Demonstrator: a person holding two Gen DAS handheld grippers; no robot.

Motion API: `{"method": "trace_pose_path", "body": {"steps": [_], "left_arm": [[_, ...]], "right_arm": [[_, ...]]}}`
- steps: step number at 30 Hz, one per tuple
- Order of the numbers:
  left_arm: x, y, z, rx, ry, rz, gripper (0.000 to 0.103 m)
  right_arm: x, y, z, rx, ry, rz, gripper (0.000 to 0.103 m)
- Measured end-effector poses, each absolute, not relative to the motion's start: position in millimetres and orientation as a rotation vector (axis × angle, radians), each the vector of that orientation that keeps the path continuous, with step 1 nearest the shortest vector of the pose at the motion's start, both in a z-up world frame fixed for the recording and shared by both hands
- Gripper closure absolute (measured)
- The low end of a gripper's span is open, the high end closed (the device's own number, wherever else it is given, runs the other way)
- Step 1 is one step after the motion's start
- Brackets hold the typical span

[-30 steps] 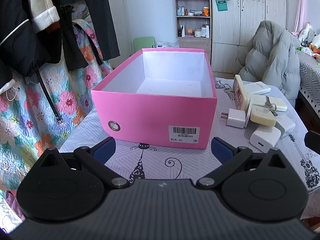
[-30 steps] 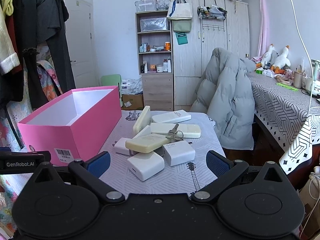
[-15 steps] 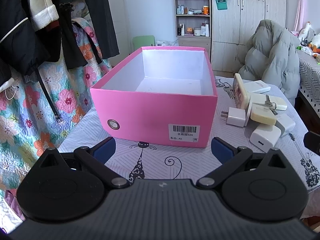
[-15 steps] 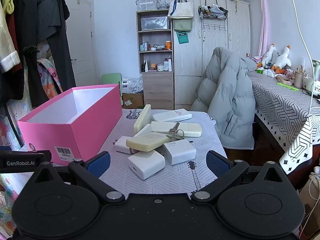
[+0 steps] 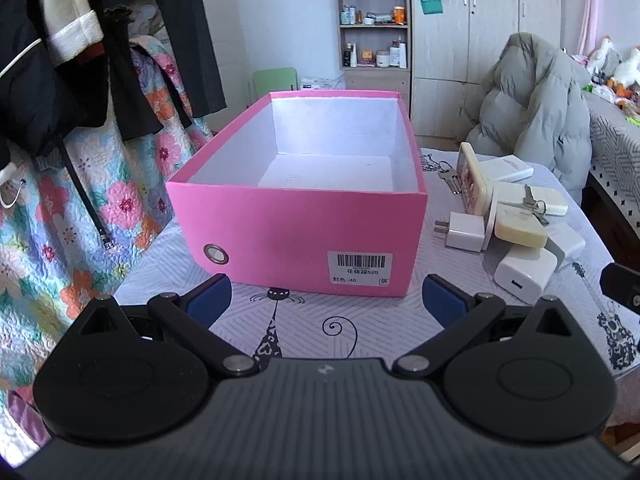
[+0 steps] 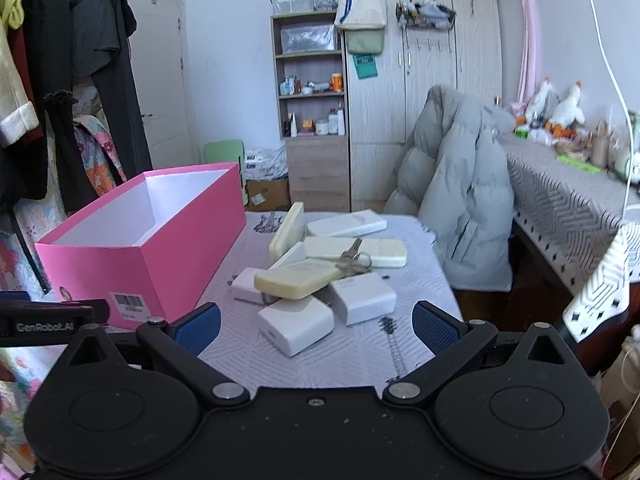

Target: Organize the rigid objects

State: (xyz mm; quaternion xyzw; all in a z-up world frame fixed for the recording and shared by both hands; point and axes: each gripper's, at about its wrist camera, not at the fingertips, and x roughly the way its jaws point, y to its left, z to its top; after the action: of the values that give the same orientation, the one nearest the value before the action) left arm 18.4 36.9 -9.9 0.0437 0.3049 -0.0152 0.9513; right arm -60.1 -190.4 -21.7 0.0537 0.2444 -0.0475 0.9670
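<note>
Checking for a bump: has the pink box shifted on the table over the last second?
No. The pink box sits the same against the cat print on the tablecloth.

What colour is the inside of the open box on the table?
White inside, pink outside; the box interior shows best in the left wrist view.

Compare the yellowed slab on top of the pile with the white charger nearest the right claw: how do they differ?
The slab is cream-yellow; the charger is clean white. The slab is long and flat; the charger is blockier, with a port in its near face. The slab rests across other pieces, off the table; the charger sits on the cloth, partly beneath it. Both have rounded edges and lie beside the pink box, untouched.
</note>
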Motion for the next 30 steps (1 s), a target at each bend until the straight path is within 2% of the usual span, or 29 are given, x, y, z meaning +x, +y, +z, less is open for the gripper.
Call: {"method": "trace_pose_path", "body": {"steps": [11, 20, 25, 30], "left_arm": [[31.1, 71.7, 25.6, 0.092, 0.612, -0.08, 0.0], [66.3, 137.0, 76.5, 0.023, 0.483, -0.024, 0.0], [98.4, 163.7, 72.5, -0.092, 0.449, -0.024, 0.0], [137.1, 174.2, 49.0, -0.181, 0.481, -0.029, 0.0]], "right_arm": [[-43.4, -183.5, -7.6, 0.16, 0.536, -0.05, 0.0], [-27.0, -191.5, 10.8, 0.207, 0.402, 0.052, 0.0], [3.2, -205.5, 0.5, 0.334, 0.437, 0.101, 0.0], [23.3, -197.2, -4.2, 0.273, 0.475, 0.068, 0.0]]}}
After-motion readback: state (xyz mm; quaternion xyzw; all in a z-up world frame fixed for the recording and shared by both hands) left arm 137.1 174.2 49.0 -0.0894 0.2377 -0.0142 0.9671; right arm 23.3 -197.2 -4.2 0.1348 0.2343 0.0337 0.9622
